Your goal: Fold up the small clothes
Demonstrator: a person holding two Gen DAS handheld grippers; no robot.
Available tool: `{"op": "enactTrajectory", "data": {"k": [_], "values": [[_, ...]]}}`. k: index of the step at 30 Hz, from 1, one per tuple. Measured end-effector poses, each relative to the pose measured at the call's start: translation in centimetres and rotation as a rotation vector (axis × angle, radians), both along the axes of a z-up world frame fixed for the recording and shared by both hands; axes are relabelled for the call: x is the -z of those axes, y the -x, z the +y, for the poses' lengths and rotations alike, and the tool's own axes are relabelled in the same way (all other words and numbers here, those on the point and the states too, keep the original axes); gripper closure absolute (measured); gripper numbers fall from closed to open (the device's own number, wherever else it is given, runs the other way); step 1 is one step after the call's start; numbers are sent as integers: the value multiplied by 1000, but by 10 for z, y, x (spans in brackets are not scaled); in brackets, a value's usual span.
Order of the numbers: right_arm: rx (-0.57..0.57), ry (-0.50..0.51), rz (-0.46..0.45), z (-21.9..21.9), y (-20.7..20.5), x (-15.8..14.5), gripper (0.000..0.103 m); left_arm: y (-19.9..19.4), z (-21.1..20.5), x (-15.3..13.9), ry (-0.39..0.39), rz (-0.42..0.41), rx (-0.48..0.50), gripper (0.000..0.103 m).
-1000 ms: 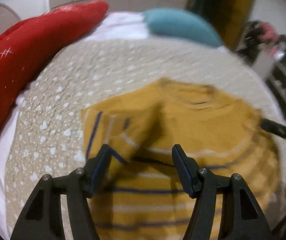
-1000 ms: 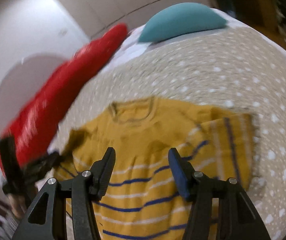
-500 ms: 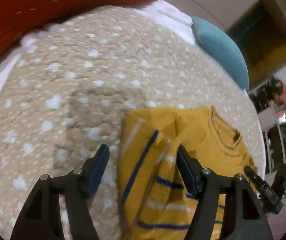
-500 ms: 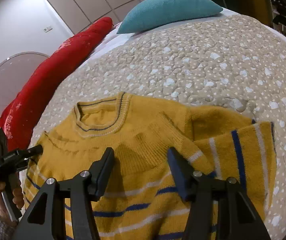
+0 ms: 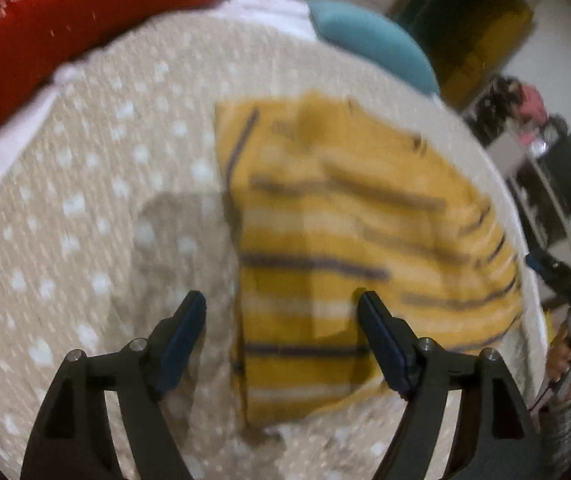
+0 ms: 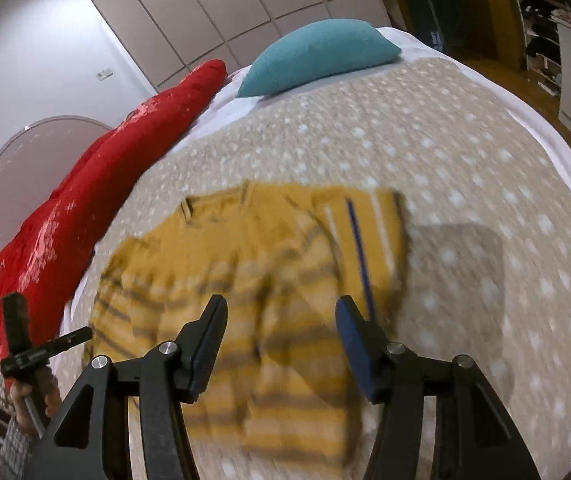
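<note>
A small mustard-yellow sweater with blue and white stripes (image 5: 341, 248) lies flat on the beige dotted bedspread (image 5: 85, 216). One sleeve is folded in over its body (image 6: 365, 232). My left gripper (image 5: 281, 344) is open and empty, held above the sweater's lower edge. My right gripper (image 6: 281, 344) is open and empty above the sweater's striped body (image 6: 245, 292). Each gripper shows in the other's view: the right one at the right edge (image 5: 565, 280), the left one at the lower left (image 6: 41, 348). Both views are blurred.
A long red cushion (image 6: 97, 184) lies along one side of the bed and a teal pillow (image 6: 317, 56) at its head. White sheet borders the bedspread (image 6: 497, 92). Shelves and a wooden floor (image 6: 549, 60) lie beyond the bed's far side.
Both grippers have pulled back from the sweater, so more of it and the bedspread shows. The left view has swung from the folded sleeve to the lower hem. Both stay open.
</note>
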State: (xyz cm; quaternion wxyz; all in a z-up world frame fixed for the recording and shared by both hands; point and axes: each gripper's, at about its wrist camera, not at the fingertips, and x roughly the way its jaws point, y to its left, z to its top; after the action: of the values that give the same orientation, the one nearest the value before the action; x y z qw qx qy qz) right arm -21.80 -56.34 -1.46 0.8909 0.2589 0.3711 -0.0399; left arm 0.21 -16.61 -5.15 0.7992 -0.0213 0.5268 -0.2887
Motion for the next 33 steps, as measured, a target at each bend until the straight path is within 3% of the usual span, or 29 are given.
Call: {"op": "enactTrajectory", "data": {"k": [1, 3, 5, 8, 10, 12, 14, 17, 19, 23, 26, 28, 33], "values": [[7, 1, 1, 1, 11, 4, 41, 3, 2, 5, -21, 0, 3, 29], [20, -5, 6, 3, 31, 16, 37, 6, 2, 4, -92, -37, 0, 62], [25, -34, 13, 4, 44, 29, 36, 3, 11, -1, -71, -11, -45, 73], [16, -91, 20, 7, 46, 48, 39, 1, 18, -3, -94, -20, -91, 73], [-20, -135, 23, 14, 39, 57, 80, 3, 20, -2, -102, -23, -108, 73], [-34, -157, 17, 16, 34, 60, 93, 9, 22, -6, -112, -33, -125, 73], [0, -184, 1, 6, 38, 59, 95, 22, 31, -17, -113, -64, -139, 73], [106, -62, 72, -13, 48, 59, 98, 41, 39, -36, -108, -138, -150, 73], [124, -43, 90, -21, 54, 64, 98, 57, 44, -47, -105, -181, -152, 71], [116, -27, 84, -18, 55, 61, 94, 75, 45, -55, -56, -198, -148, 56], [128, -19, 80, -15, 57, 58, 88, 87, 30, -59, -36, -243, -154, 36], [140, -20, 70, -14, 64, 53, 78, 88, 17, -56, -12, -262, -168, 24], [176, 39, 26, -3, 79, 24, 78, 83, -10, -26, 38, -215, -184, 22]]}}
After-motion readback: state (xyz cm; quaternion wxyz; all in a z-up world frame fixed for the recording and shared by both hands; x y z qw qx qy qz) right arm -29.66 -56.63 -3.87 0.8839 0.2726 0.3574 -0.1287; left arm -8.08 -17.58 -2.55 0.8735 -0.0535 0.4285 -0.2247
